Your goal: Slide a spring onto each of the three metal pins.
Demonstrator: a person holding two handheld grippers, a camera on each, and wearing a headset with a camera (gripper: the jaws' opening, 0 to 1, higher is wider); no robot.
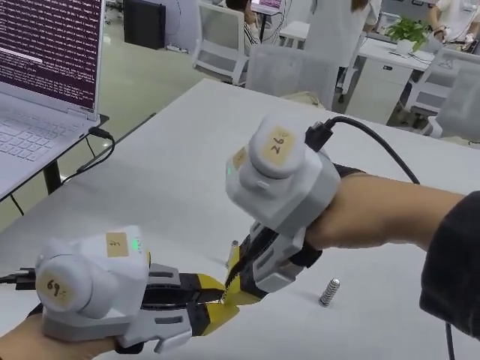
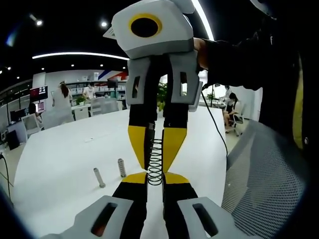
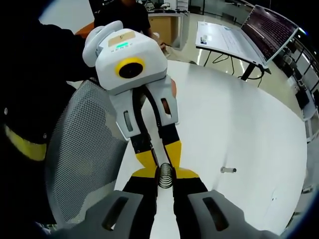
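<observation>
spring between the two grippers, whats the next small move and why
Probably open the left gripper a little, so that the right gripper alone carries the spring. Both appear clamped on that one spring, tip to tip, so it cannot travel. A bare pin stands waiting beside a pin that already wears a spring.

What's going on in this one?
A person at a white table holds a gripper in each hand. The left gripper and the right gripper meet tip to tip, both closed on the same spring. Farther off on the table, a loaded pin, already wearing its own coil, stands next to a bare pin.
</observation>
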